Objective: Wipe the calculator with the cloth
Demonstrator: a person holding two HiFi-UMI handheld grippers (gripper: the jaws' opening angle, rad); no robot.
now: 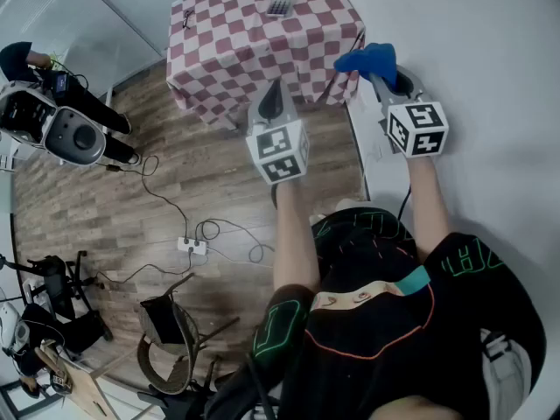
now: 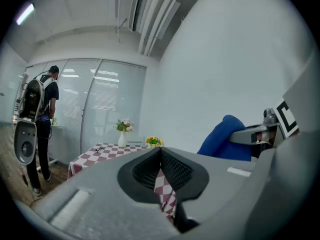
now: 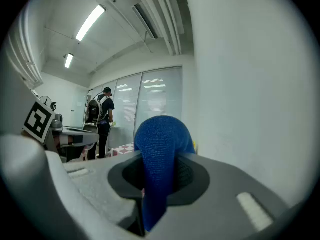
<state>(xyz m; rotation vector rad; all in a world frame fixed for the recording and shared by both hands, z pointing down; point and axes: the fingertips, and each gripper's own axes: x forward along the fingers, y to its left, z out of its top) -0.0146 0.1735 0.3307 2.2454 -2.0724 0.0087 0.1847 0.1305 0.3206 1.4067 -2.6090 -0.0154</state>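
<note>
So the right gripper [image 1: 385, 81] is clamped on a nubby blue cloth [image 1: 367, 59], bunched into a rounded hump. The left gripper [image 1: 274, 90] is pinched closed, empty. The flat grey calculator [image 1: 279, 6] lies on the red-and-white checked tablecloth [image 1: 236, 51], well apart from both.

table [image 1: 254, 55]: wearing a checkered cover
vase [image 2: 122, 140]: standing on the table, holding flowers [image 2: 124, 126]
person [image 2: 50, 92]: standing by the windows [image 2: 100, 109], carrying a backpack [image 2: 31, 98]
power strip [image 1: 192, 246]: lying on the floor [image 1: 219, 173], cables [image 1: 234, 232] trailing off
</note>
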